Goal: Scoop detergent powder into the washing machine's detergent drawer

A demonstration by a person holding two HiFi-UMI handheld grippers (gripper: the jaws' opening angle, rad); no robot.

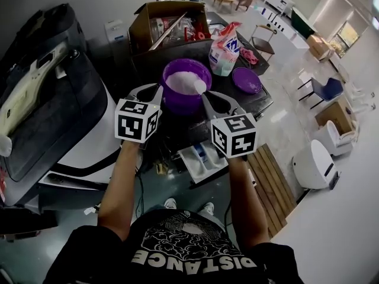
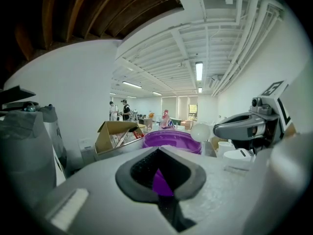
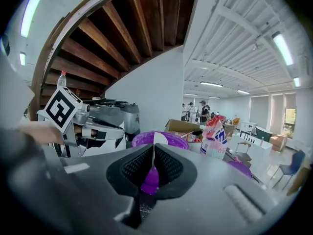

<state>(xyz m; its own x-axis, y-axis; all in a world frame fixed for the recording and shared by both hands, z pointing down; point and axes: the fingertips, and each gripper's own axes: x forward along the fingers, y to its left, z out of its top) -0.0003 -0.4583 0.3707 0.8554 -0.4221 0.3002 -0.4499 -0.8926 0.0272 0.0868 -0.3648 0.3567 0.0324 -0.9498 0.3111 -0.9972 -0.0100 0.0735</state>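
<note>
A purple tub (image 1: pixel 177 102) holding white detergent powder (image 1: pixel 180 81) stands on a dark table. My right gripper (image 1: pixel 207 97) is shut on the thin handle of a white scoop (image 1: pixel 199 86), whose bowl hangs over the tub's right side. In the right gripper view the scoop (image 3: pixel 159 138) runs out from the right gripper (image 3: pixel 153 150) toward the tub (image 3: pixel 171 140). My left gripper (image 1: pixel 157 91) is shut beside the tub's left rim; whether it touches the rim is unclear. The left gripper (image 2: pixel 159 151) faces the tub (image 2: pixel 171 142) and the scoop (image 2: pixel 200 131). The white detergent drawer (image 1: pixel 201 157) stands pulled out below, between my forearms.
The washing machine (image 1: pixel 53 117) fills the left. A detergent bag (image 1: pixel 225 49), a purple lid (image 1: pixel 246 80) and an open cardboard box (image 1: pixel 169 22) share the table behind the tub. Wooden slats (image 1: pixel 269 182), a white round appliance (image 1: pixel 314 164) and chairs lie to the right.
</note>
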